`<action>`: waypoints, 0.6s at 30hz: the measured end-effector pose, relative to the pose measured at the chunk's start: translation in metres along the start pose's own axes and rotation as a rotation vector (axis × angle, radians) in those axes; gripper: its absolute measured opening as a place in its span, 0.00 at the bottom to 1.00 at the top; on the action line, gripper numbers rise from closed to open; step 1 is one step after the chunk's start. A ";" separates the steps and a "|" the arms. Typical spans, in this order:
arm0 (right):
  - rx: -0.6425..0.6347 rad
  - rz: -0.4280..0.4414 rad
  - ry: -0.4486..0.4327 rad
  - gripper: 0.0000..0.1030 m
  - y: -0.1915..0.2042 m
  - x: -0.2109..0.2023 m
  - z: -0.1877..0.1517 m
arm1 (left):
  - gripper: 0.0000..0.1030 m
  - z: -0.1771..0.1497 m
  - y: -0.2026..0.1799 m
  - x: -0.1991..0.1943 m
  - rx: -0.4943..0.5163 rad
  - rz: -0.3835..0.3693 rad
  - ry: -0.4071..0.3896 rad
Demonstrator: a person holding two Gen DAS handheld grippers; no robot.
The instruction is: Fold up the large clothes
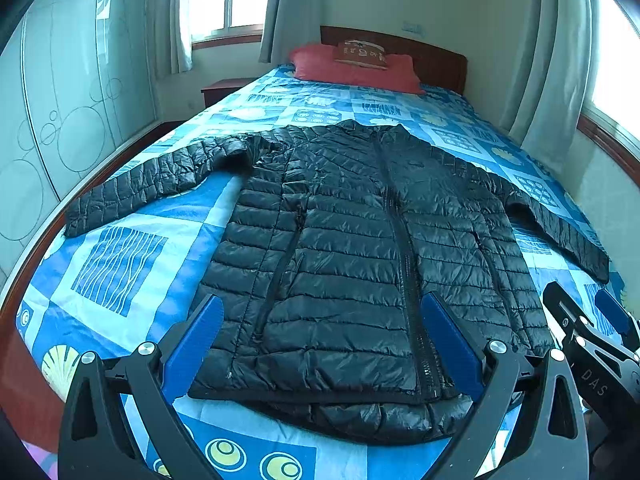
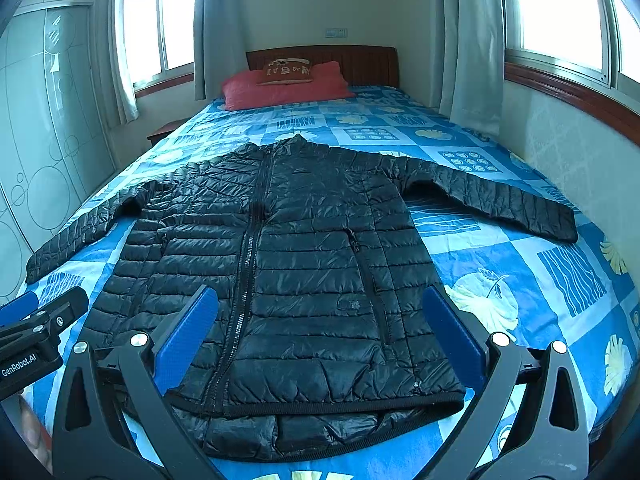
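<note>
Left wrist view: left tool (image 1: 322,332) spread wide, empty, above jacket (image 1: 352,240).

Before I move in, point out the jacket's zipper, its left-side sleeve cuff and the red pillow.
zipper (image 1: 400,224), left wrist view, midway along the zipper.
sleeve cuff (image 1: 76,220), left wrist view, sleeve's outer end.
red pillow (image 2: 256,90), right wrist view, its front face.

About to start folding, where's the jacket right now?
The black puffer jacket lies flat, sleeves spread, on the blue patterned bedspread, hem nearest both cameras, collar toward the red pillow.
</note>
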State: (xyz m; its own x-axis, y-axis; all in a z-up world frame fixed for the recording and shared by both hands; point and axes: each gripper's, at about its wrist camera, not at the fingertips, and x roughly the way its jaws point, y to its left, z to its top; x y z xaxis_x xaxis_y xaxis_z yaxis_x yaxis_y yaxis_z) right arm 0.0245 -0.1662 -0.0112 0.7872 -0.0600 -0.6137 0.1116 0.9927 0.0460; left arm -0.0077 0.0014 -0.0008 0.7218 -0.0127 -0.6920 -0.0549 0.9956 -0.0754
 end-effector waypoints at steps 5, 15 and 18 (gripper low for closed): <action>-0.004 0.003 0.008 0.98 0.000 0.006 -0.002 | 0.95 -0.002 0.002 0.007 -0.001 0.001 0.007; -0.003 0.005 0.012 0.98 0.001 0.008 -0.003 | 0.95 -0.002 0.002 0.008 -0.001 0.002 0.010; -0.003 0.006 0.012 0.98 0.001 0.008 -0.003 | 0.95 -0.003 0.002 0.009 -0.001 0.003 0.010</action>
State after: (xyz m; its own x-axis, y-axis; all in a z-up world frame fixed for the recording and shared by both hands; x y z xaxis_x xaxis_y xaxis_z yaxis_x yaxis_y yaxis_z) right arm 0.0291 -0.1656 -0.0185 0.7807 -0.0530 -0.6227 0.1049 0.9934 0.0469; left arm -0.0034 0.0033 -0.0091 0.7147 -0.0108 -0.6994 -0.0574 0.9956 -0.0740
